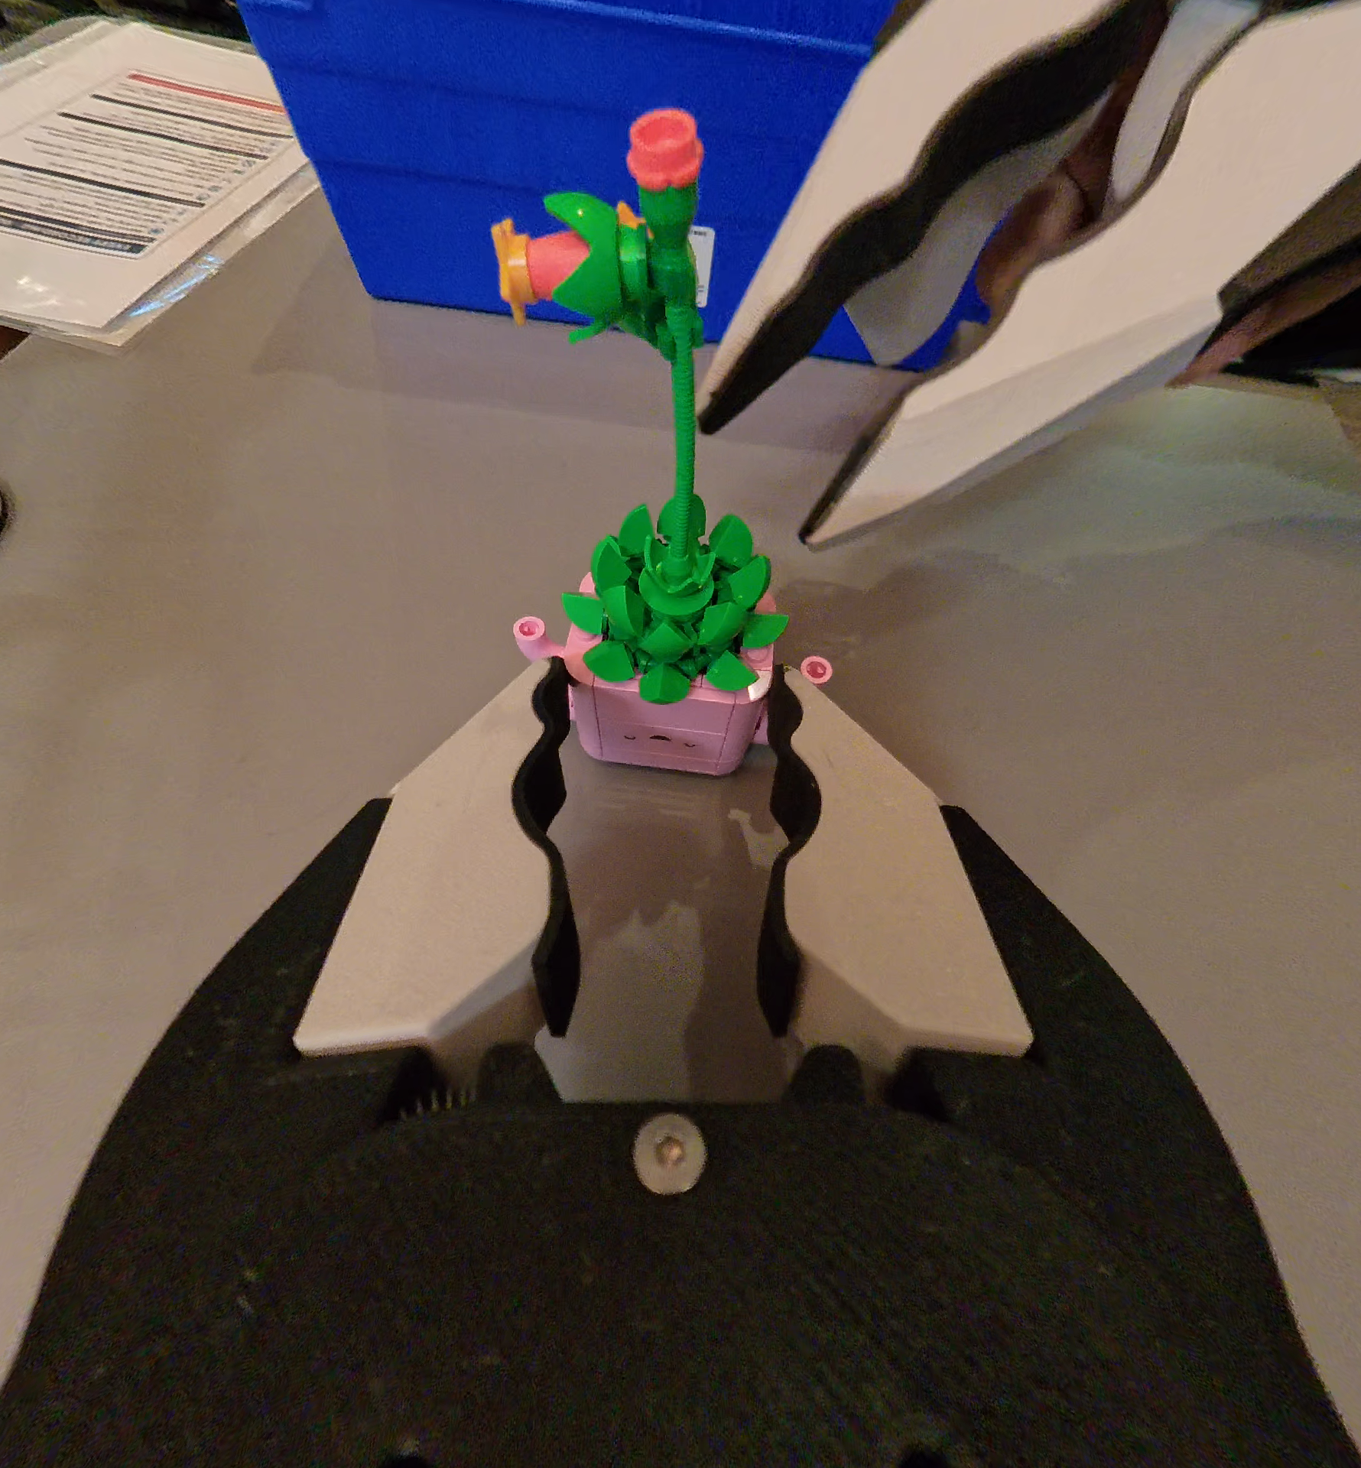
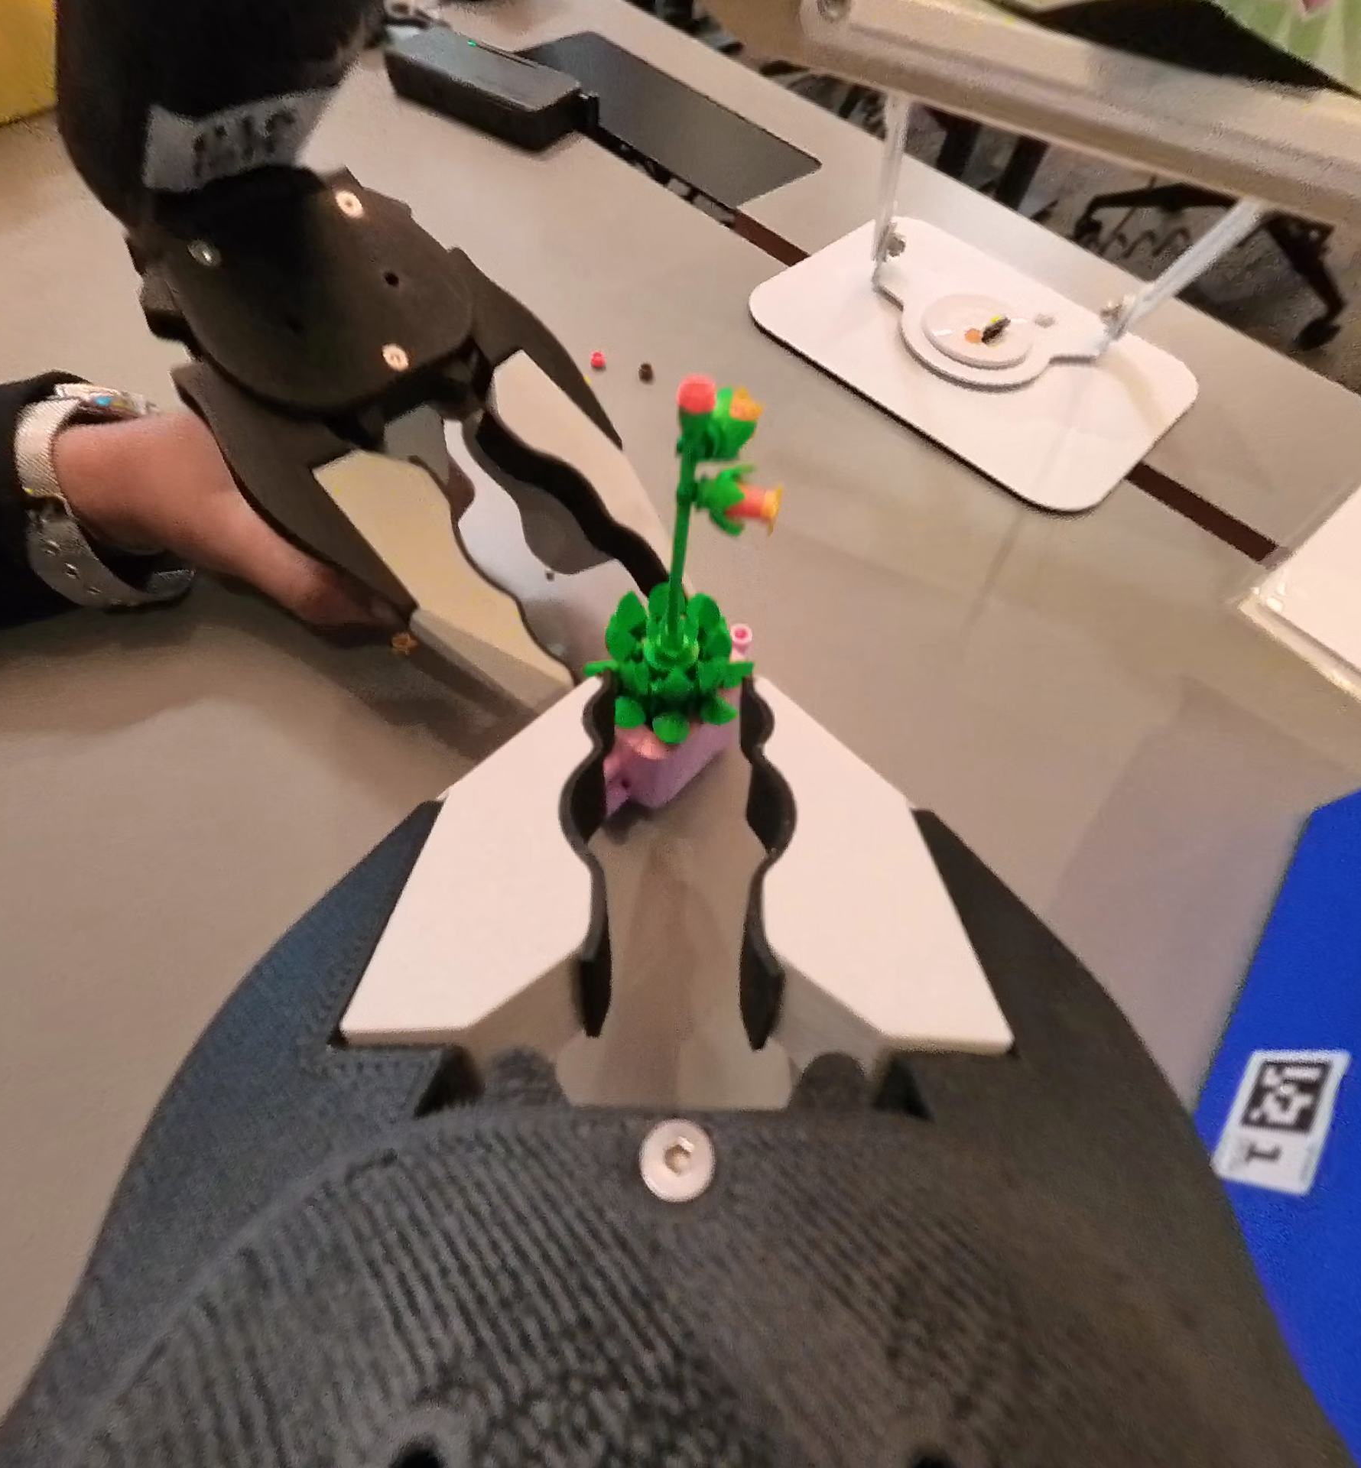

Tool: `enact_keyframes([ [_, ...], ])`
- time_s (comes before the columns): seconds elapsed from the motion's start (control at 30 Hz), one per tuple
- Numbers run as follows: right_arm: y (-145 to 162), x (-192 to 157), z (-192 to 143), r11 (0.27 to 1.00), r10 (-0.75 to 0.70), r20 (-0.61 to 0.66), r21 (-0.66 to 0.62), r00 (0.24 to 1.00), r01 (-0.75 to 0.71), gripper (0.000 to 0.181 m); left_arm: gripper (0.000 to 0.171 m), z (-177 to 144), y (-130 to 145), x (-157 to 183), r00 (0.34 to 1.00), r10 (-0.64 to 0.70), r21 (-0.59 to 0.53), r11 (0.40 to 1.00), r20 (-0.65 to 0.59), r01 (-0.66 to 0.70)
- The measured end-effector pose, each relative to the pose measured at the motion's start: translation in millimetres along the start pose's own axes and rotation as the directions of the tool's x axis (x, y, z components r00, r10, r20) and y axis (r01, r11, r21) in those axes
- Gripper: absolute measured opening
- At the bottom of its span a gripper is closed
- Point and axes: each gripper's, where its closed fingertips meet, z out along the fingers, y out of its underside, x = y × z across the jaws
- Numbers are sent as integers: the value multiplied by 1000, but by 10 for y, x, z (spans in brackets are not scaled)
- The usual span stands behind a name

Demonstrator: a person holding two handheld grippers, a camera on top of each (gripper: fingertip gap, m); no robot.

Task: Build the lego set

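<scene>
**Potted flower stands finished-looking between two spread claws**

The lego plant (image 1: 673, 635) sits at the centre of the left wrist view, upright on the grey table (image 1: 185, 635): a pink cube pot (image 1: 657, 731) topped by a rosette of green leaves, from which a thin green stem (image 1: 685, 445) rises and curves toward the top centre of the frame. There it carries a coral bud (image 1: 663, 149) and a side-facing bloom with a yellow tip (image 1: 538, 266). Two small pink studs stick out at the pot's shoulders.

The left gripper (image 1: 665, 691) is spread, its fingertips flanking the pot just beside its two sides; whether they touch it cannot be told. It seems placed so as to steady the base while the top is worked.

In the right wrist view the plant (image 2: 673, 675) appears at centre, framed by the right gripper (image 2: 669, 715), whose jaws are also parted and hold nothing. In the left wrist view it hangs at upper right, near the stem but apart from it, so it probably has nothing left to press in just now.

Loose small pieces (image 2: 622, 365) lie on the table beyond the plant, upper centre of the right view. Further out are a blue bin (image 1: 566, 135) behind the plant, laminated sheets (image 1: 105, 175) at upper left, and a white stand base (image 2: 971, 357) at upper right of the right view. A person's hand (image 2: 185, 508) shows at the left edge.
</scene>
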Motion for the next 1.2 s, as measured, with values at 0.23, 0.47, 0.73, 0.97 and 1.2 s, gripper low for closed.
enact_keyframes([
  [0.23,366,-45,36,995,90,-20,52,996,-89,42,50,-4,0,-8,1000,-4,1,1000,6,4],
  [0.47,389,13,6,967,207,26,144,978,-209,39,53,-40,-4,-7,999,-46,16,999,-9,46],
  [0.73,274,70,-154,940,220,15,266,975,-216,47,57,-114,-69,-45,994,-104,78,991,-34,107],
  [0.97,201,113,-287,896,265,71,351,962,-273,46,58,-169,-94,-53,996,-94,110,989,-12,95],
  [1.2,184,140,-358,859,316,138,377,938,-345,47,59,-382,-159,-127,988,-153,228,963,30,142],
])
